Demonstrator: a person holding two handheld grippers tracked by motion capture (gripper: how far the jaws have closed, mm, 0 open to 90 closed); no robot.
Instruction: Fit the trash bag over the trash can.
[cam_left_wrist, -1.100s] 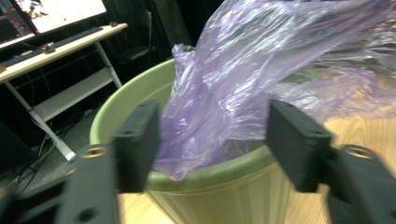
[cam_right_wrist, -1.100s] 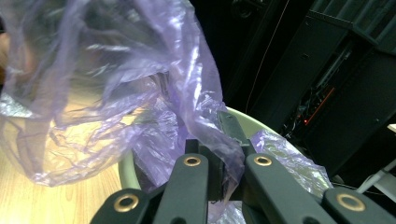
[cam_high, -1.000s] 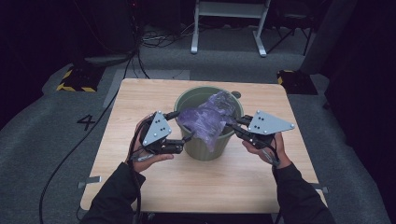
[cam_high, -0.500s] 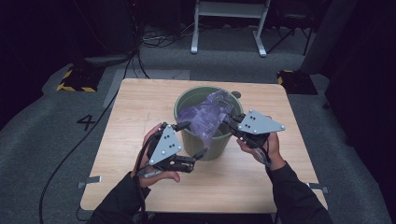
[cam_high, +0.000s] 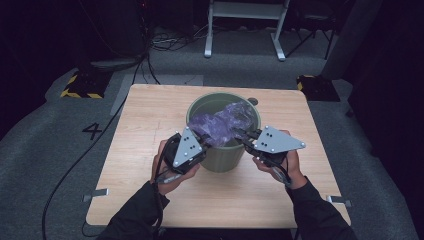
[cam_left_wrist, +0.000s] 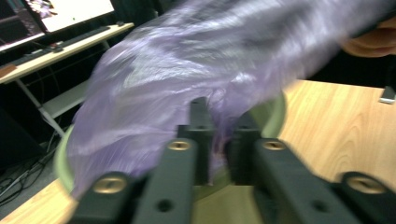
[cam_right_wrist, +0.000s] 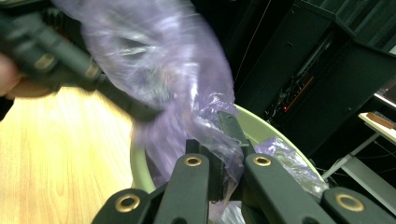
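A crumpled purple plastic bag (cam_high: 222, 122) lies in the mouth of a green bin (cam_high: 225, 160) on the wooden table. My left gripper (cam_high: 204, 141) is at the bin's near-left rim. Its jaws have just been closing, and in the left gripper view my left gripper (cam_left_wrist: 219, 121) pinches a fold of the bag (cam_left_wrist: 187, 60). At the near-right rim, my right gripper (cam_high: 240, 135) is shut on the bag's other side. In the right gripper view, bag film (cam_right_wrist: 159, 51) is squeezed in my right gripper (cam_right_wrist: 219, 140) above the bin rim (cam_right_wrist: 275, 126).
The table (cam_high: 150, 115) has bare wood on all sides of the bin. A black cable (cam_high: 75, 170) trails off its left edge onto grey carpet. White frame legs (cam_high: 245, 30) stand behind the table, and yellow-striped blocks (cam_high: 82, 85) sit on the floor.
The left gripper's jaws, open beside the bin before, have closed on the bag at the near-left rim. The right gripper has kept its hold and barely moved.
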